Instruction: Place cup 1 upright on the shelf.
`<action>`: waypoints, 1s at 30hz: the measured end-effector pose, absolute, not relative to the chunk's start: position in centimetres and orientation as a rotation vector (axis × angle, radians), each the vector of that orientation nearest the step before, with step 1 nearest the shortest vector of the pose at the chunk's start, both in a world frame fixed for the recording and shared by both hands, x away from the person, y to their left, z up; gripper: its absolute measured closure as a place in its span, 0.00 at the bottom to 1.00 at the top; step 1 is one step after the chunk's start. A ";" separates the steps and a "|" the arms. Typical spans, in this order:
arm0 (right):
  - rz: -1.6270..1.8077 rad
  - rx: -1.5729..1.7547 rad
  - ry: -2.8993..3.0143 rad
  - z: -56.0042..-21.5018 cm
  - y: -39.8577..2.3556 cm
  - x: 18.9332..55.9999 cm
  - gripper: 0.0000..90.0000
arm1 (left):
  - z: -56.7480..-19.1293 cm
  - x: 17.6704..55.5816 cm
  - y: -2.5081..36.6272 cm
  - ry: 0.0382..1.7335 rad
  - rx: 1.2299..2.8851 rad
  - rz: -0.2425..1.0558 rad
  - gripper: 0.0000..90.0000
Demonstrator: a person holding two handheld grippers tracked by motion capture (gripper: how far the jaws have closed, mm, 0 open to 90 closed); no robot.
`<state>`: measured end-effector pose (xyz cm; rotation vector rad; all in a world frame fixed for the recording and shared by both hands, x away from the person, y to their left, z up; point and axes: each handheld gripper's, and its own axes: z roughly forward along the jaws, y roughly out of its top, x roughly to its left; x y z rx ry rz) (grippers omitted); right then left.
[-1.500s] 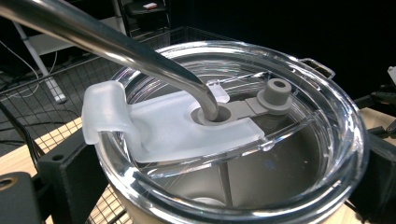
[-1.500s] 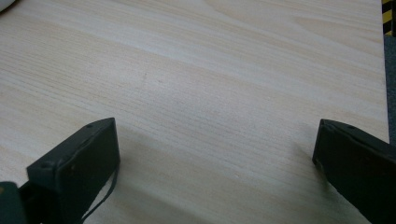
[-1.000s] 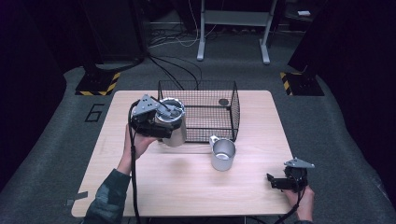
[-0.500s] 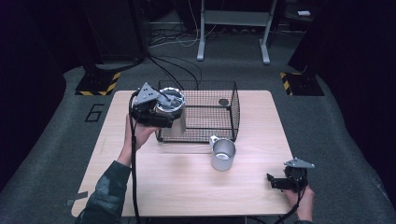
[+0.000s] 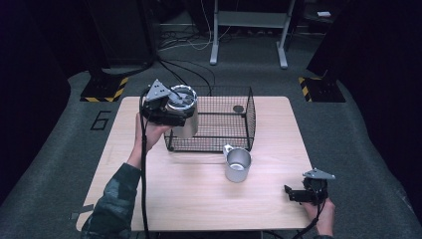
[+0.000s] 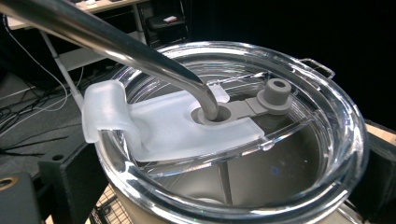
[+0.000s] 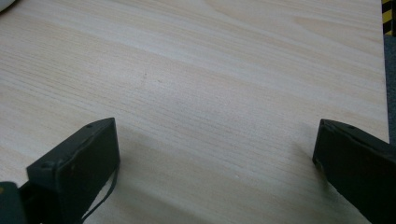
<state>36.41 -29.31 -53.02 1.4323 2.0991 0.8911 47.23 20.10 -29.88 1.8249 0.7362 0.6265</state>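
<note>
A steel tumbler point(image 5: 187, 124) with a clear lid point(image 6: 243, 140) and a bent metal straw point(image 6: 140, 49) hangs in the air over the left end of the black wire basket point(image 5: 248, 119). My left gripper point(image 5: 175, 113) is shut on the tumbler just under its lid, and its black jaws stand at either side in the left gripper view. My right gripper point(image 5: 297, 194) rests low at the table's front right corner. Its jaws stand wide open over bare wood point(image 7: 215, 93), with nothing between them.
A metal mug point(image 5: 238, 164) with a handle stands on the wooden table point(image 5: 189, 199) just in front of the basket. A small dark disc point(image 5: 239, 108) lies inside the basket at its right. Dark floor, cables and a stand lie beyond the table.
My left gripper has lifted the tumbler and carried it away from the person, from beside the basket's front left to above its left end. The right gripper has not moved.
</note>
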 end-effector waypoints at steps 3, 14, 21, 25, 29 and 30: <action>0.891 1.432 2.099 -53.0 -29.3 36.4 0.00 | -29.7 47.9 20.1 0.737 1.820 0.635 0.04; 0.891 1.437 2.099 -53.0 -29.3 36.4 0.00 | -29.7 50.1 19.6 0.780 1.817 0.644 0.04; 0.891 1.434 2.099 -53.0 -29.3 36.4 0.00 | -30.1 51.1 19.1 0.799 1.818 0.669 0.04; 0.891 1.432 2.099 -53.0 -29.3 36.4 0.00 | -30.5 51.7 19.0 0.822 1.817 0.667 0.04; 0.891 1.434 2.099 -53.0 -29.3 36.4 0.00 | -30.9 52.4 18.8 0.835 1.825 0.664 0.04; 0.891 1.432 2.099 -53.0 -29.3 36.4 0.00 | -31.0 52.5 18.6 0.841 1.816 0.664 0.04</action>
